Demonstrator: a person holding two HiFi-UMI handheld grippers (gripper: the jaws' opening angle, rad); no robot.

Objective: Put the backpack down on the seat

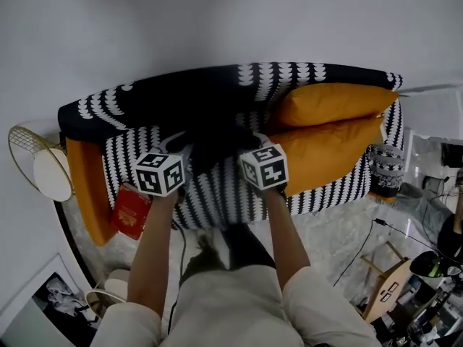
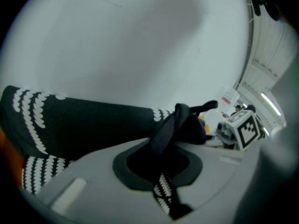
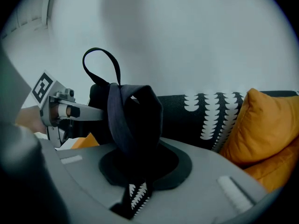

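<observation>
With my left tool (image 2: 161, 171) and right tool (image 3: 135, 174) each clenched on a dark fabric strap (image 3: 119, 120), the black backpack (image 1: 217, 144) hangs low over the middle of the black-and-white patterned sofa seat (image 1: 217, 197); releasing unevenly could tip it off the front edge.

Black backpack (image 1: 217, 144) melts into the dark sofa throw (image 1: 181, 92) (outline unclear); framed picture (image 1: 40, 306) cut off lower left.
</observation>
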